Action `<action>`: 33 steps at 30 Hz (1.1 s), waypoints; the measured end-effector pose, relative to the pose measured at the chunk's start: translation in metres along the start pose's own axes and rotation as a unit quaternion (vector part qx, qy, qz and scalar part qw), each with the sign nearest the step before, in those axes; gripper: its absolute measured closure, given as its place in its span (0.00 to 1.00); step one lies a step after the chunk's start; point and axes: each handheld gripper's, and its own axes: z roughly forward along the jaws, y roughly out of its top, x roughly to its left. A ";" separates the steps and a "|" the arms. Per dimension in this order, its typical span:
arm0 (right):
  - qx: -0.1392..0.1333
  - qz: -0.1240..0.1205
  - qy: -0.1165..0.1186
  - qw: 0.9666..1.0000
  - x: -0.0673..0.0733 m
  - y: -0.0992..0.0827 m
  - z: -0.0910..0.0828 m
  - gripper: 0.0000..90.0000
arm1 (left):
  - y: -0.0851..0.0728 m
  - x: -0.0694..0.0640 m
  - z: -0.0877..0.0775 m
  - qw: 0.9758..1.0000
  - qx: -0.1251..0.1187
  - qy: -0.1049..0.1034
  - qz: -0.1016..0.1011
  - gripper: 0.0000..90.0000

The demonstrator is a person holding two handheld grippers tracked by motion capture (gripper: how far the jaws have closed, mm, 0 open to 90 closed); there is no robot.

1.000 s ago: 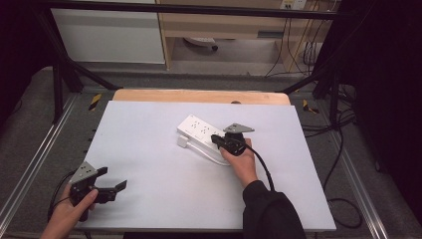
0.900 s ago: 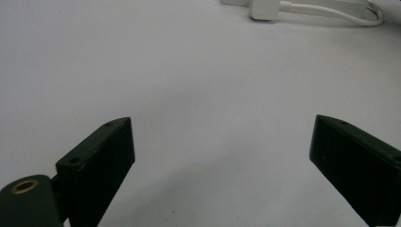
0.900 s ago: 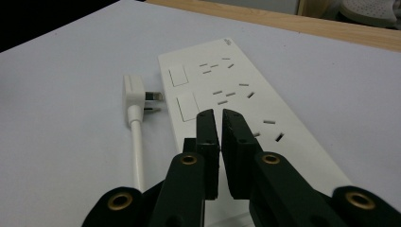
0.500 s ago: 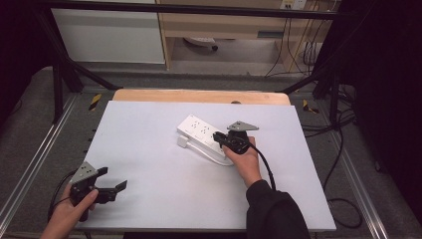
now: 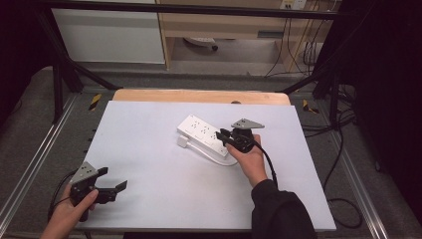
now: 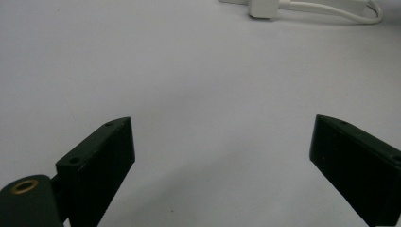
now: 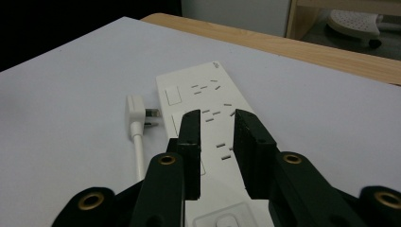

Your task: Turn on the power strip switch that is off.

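At the near left corner of the white table top, well apart from the power strip, a hand holds the left gripper low over the surface. Its jaws are spread wide with nothing between them. The left gripper view confirms this: the two black jaws stand far apart at the bottom corners with bare white surface in the gap. At the top edge of that view lie the white plug and a loop of the white cord, details too small to make out from above.

Toward the middle of the table, slightly to the right, the white power strip lies flat and runs diagonally, its far end pointing to the wooden edge behind the table top. The plug rests just beside the strip's left long side, and the cord curves along the strip's near side.

The right gripper hovers over the near end of the strip, held by the right hand in a dark sleeve. From above, its jaws are hard to read. The right gripper view shows them narrowed to a slim gap, directly over the strip's socket face, gripping nothing. That view also reveals the plug's metal prongs pointing at the strip's side and a switch button at the strip's near end.
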 end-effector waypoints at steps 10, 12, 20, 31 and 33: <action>-0.017 0.007 -0.011 1.000 -0.003 0.005 -0.010 0.64 | 0.000 0.000 0.000 1.000 0.002 -0.001 0.001 0.09; -0.017 0.012 -0.014 1.000 -0.004 0.006 -0.013 0.60 | 0.000 -0.001 0.001 1.000 0.003 -0.003 0.002 0.09; -0.006 0.027 -0.023 0.999 -0.011 0.007 -0.022 0.37 | 0.000 0.000 0.000 1.000 0.003 0.000 0.002 0.09; -0.017 0.034 -0.054 0.998 -0.018 0.010 -0.055 0.10 | 0.000 -0.001 0.001 1.000 0.002 -0.002 0.001 0.09; -0.020 0.034 -0.059 0.997 -0.019 0.009 -0.064 0.08 | 0.000 -0.001 0.001 1.000 0.001 -0.002 0.002 0.09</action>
